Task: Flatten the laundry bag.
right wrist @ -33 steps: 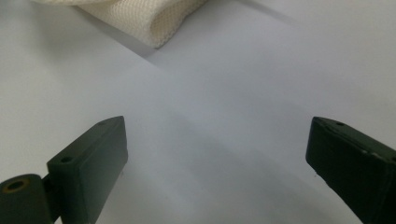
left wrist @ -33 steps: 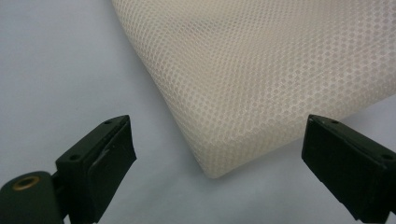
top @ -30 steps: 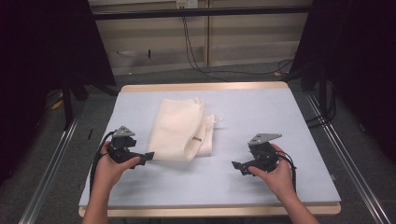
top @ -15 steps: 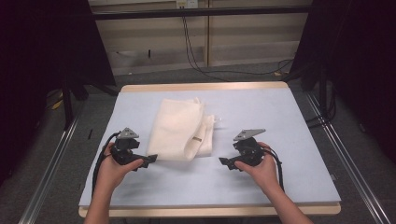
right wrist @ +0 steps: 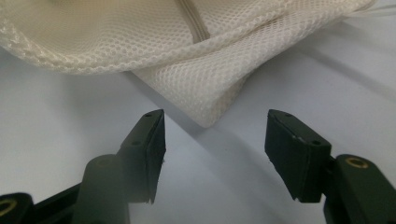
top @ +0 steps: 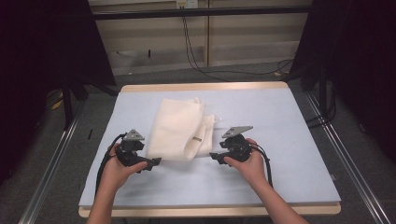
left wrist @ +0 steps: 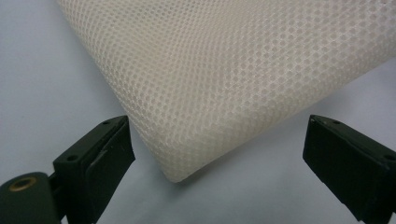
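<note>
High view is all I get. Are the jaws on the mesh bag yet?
Observer: No. In the left gripper view the left gripper is open, with a corner of the mesh bag lying between the jaws, untouched.
Operator: Right side?
Observer: Right gripper is open too; a folded corner of the bag points into the gap, short of the jaws.
Operator: Anything on the bag near it?
Observer: A zipper runs across the mesh above that corner, and a corded hem edges the layer beside it.
</note>
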Demonstrator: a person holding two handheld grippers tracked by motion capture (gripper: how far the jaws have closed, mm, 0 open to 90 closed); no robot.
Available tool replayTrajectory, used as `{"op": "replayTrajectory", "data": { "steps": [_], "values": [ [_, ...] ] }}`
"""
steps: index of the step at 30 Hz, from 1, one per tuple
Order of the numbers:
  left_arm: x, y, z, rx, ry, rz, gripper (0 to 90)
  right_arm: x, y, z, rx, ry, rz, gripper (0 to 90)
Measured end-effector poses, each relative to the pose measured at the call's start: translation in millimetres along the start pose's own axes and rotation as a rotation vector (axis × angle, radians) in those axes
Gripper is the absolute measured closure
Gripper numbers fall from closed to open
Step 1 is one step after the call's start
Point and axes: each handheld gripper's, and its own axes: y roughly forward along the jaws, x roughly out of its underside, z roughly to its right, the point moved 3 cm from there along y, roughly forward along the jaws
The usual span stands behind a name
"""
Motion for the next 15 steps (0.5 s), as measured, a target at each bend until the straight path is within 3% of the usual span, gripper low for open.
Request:
{"op": "replayTrajectory", "data": {
  "steps": [4, 8, 12, 15],
  "values": [
    [-0.8, 1.8, 2.3, 0.006, 0.008, -0.004, 7.3, -1.5, 4.4, -0.8, -0.001, 0.005, 0.005, 40.8],
    [-1.5, 6.2, 7.4, 0.012, 0.024, -0.003, 6.6, -3.1, 8.8, -1.9, -0.007, 0.003, 0.016, 53.1],
    [-2.4, 9.7, 11.6, 0.015, 0.067, -0.019, 5.3, -3.9, 12.5, 0.2, -0.012, 0.020, 0.017, 59.3],
    [-3.2, 12.8, 15.2, 0.012, 0.074, -0.020, 6.3, -4.6, 15.2, 0.7, -0.021, 0.031, 0.013, 64.7]
  ]
}}
